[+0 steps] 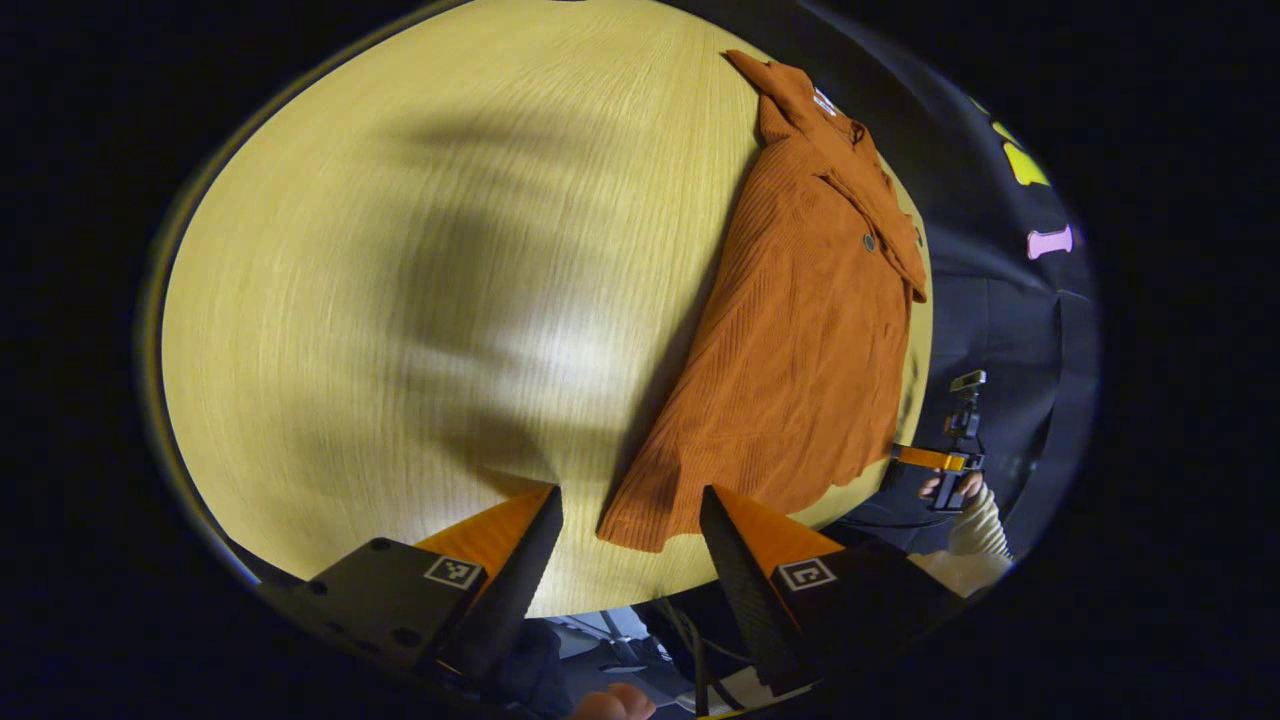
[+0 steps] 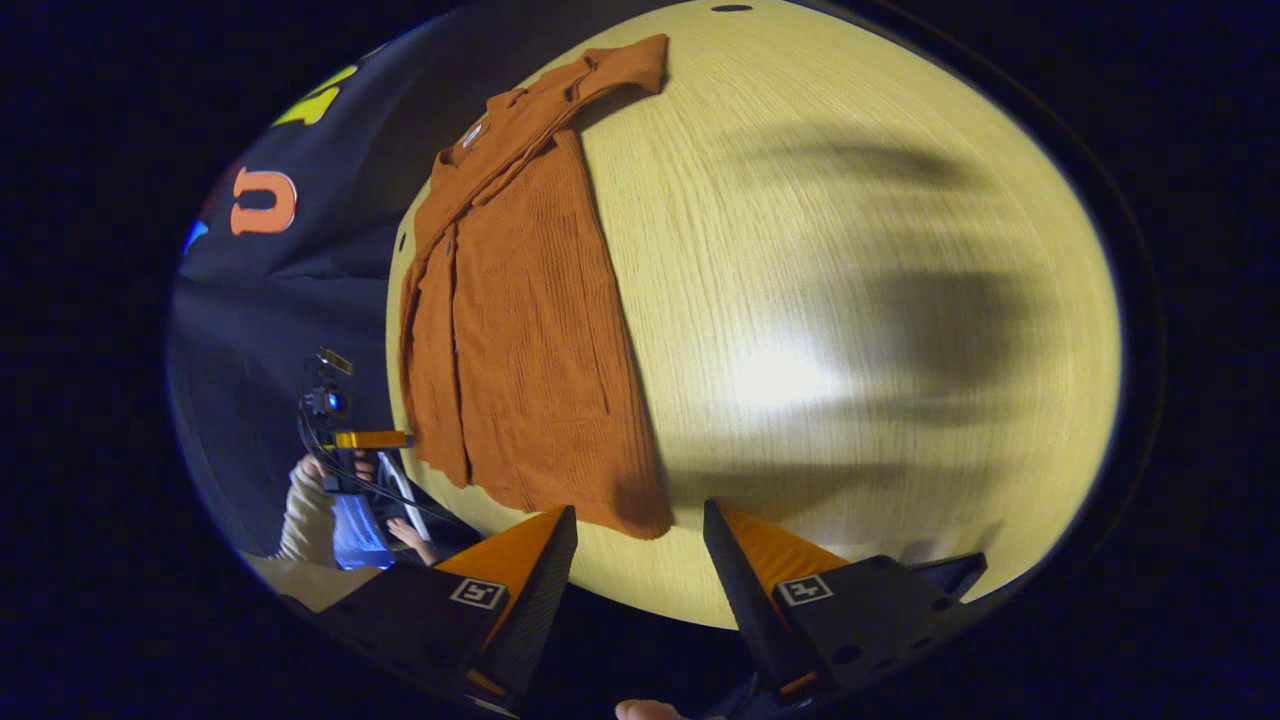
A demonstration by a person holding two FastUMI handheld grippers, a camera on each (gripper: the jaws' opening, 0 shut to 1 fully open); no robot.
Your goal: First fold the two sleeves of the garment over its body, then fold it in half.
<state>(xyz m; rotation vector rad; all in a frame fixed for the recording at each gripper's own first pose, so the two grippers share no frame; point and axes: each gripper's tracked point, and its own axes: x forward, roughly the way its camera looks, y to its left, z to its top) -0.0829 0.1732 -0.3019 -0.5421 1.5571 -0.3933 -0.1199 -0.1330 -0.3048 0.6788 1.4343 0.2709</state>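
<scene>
A: What is on the table (image 1: 380,300)?
B: An orange shirt (image 1: 800,340) lies flat along one edge, its hem reaching the near edge and its collar (image 1: 850,150) at the far end.
A: And the tools?
B: The left gripper (image 1: 630,540) hangs above the near edge, fingers wide apart, gripping nothing. The right gripper (image 2: 640,560) hangs there too, equally wide and empty.

Count — one rust-orange garment (image 1: 800,350) lying on one pale wooden table (image 1: 400,300), one dark button (image 1: 868,241) discernible on the garment's front, and two grippers — the left gripper (image 1: 630,535) and the right gripper (image 2: 640,550) — each showing two fingers.
</scene>
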